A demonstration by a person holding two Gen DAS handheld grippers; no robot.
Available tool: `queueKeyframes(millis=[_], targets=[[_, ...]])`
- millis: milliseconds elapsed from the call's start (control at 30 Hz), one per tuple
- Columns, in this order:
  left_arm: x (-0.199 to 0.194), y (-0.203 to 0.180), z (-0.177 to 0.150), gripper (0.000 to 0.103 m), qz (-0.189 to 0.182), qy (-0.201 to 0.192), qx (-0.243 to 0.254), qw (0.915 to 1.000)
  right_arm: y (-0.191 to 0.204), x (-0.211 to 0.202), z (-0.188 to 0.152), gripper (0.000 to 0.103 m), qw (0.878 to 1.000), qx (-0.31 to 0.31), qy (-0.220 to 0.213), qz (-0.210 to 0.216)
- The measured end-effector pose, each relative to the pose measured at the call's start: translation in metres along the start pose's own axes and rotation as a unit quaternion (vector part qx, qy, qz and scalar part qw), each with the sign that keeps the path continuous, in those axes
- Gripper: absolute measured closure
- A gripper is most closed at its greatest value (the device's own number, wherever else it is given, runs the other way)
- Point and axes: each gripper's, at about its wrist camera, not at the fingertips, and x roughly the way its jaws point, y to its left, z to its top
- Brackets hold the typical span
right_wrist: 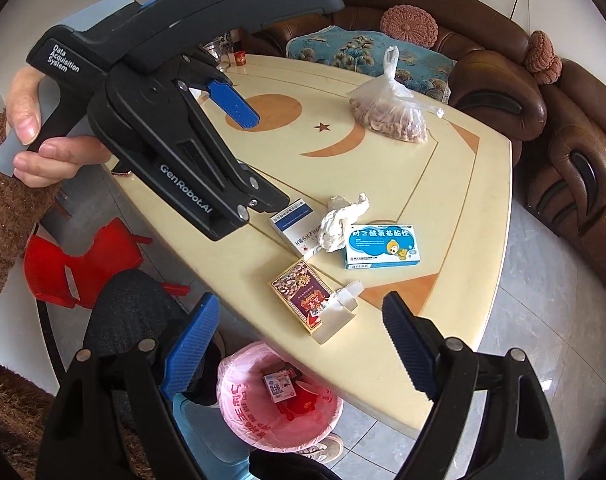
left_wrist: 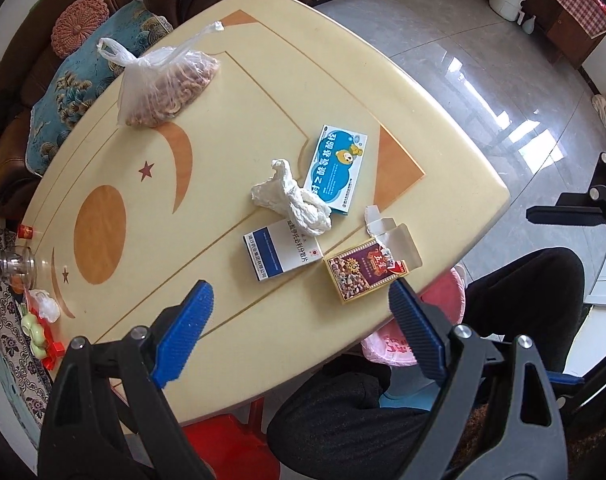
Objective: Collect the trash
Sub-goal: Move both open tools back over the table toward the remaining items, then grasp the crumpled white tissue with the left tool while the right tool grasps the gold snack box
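- The cream table with orange moon-and-star inlay carries the litter; the crumpled white tissue near its middle serves here as the landmark
- The blue-and-white medicine box with a cartoon bear lies flat, touching the tissue on the side toward the table's orange corner triangle; the tissue overlaps one of its ends
- The white box with a dark blue band lies flat on the tissue's other side, toward the person; the tissue rests partly on its end
- The brown-and-gold carton with its torn white flap standing open sits near the tissue, close to the table edge, apart from both other boxes
- The clear plastic bag of nuts sits well apart from the tissue, at the far side of the table by the sofa
- The pink-lined trash bin stands on the floor below the table edge, on the carton's side of the tissue; a small box and red scraps lie inside it
- The left gripper hovers above the table on the person's side of the tissue; its blue pads are spread wide with nothing between them
- The right gripper hangs over the table edge and bin, beyond the carton from the tissue; jaws wide apart, empty
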Motion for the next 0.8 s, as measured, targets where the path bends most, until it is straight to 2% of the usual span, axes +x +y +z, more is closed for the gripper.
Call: queueKeyframes(millis=[467,800], targets=[[0.060,0.008,0.039,0.016,-0.033,0.053,-0.007,0.9980,-0.022,0.038,0.004,0.022,1.000,-0.008,0.023,0.012],[0.113,0.005,0.061,0.016,-0.051,0.094,0.003,0.9943,-0.025,0.087,0.004,0.022,0.997,-0.030,0.061,0.043]])
